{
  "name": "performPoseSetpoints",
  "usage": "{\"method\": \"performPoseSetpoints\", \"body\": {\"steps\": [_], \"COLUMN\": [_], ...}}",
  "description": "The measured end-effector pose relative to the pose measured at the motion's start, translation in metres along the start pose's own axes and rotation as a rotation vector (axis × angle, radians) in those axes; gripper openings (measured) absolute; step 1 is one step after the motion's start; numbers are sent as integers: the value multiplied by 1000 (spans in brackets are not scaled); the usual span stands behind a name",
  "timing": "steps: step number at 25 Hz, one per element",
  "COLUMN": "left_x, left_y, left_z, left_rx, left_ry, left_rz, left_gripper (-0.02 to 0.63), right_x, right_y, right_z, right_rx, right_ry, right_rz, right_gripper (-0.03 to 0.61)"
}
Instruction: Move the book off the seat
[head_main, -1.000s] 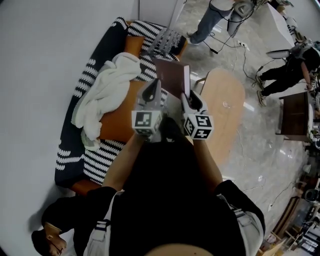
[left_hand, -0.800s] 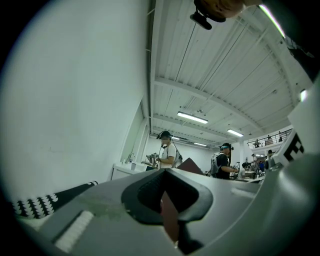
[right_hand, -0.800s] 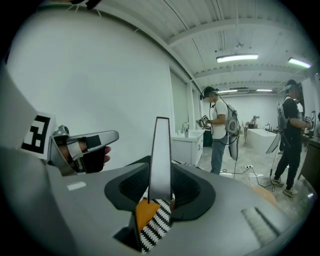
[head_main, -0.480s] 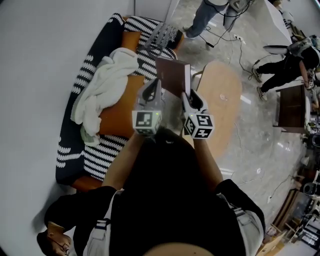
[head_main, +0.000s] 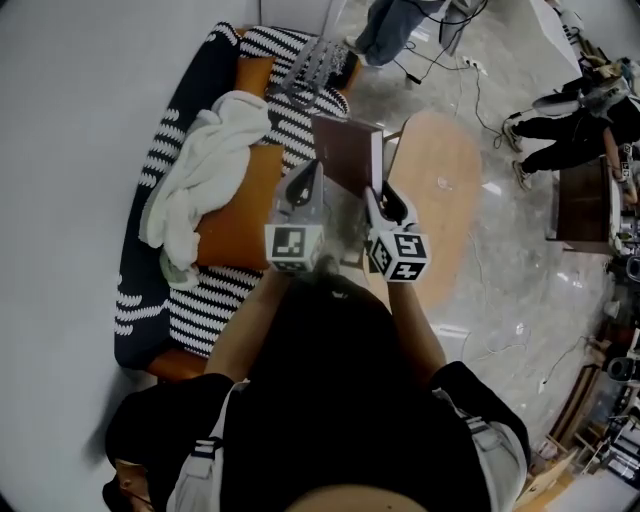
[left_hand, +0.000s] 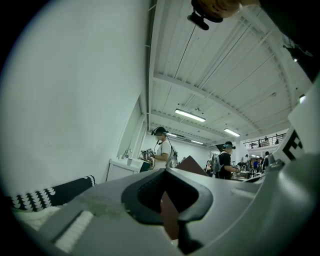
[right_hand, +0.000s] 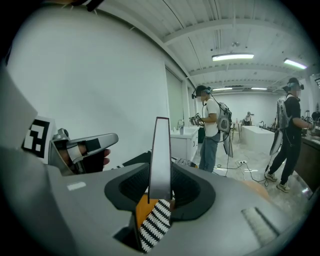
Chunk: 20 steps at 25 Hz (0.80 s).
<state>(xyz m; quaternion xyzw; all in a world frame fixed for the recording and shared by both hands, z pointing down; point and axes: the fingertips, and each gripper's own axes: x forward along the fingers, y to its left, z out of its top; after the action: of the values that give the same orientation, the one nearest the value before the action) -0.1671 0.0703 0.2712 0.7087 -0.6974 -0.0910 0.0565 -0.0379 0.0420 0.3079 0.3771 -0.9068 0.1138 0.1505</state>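
The right gripper (head_main: 380, 198) was clamped on the lower edge of the book (head_main: 345, 152), held upright over the sofa's (head_main: 232, 228) front edge, with the round worktop (head_main: 440, 200) just to its right; the left gripper (head_main: 308, 178) beside it seemed closed on nothing

Maroon book (head_main: 345, 155); orange seat (head_main: 235, 228); white cloth (head_main: 205, 170).
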Motion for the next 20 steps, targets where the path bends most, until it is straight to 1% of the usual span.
{"method": "performPoseSetpoints", "body": {"steps": [3,7,10,13,16,20], "left_x": [1,2,7,12,13,14], "left_y": [-7,-21,-37,-56,-73,-97], "left_z": [3,-5,-6,-9,-15,-17], "left_rx": [-19,-37,-31,2,13,-8], "left_ry": [-1,7,18,32,34,36], "left_rz": [5,-23,-46,-74,-101,-103], "left_gripper": [3,3,3,3,3,3], "right_x": [-4,-17,-28,-42,-53,-70], "right_y": [-6,-13,-25,-39,-50,-64], "right_z": [-3,-10,-7,-5,-10,-15], "right_rx": [6,16,22,32,43,45], "right_ry": [-1,-1,-12,-21,-29,-35], "right_rz": [-12,-32,-51,-70,-83,-91], "right_gripper": [143,143,143,143,143,143]}}
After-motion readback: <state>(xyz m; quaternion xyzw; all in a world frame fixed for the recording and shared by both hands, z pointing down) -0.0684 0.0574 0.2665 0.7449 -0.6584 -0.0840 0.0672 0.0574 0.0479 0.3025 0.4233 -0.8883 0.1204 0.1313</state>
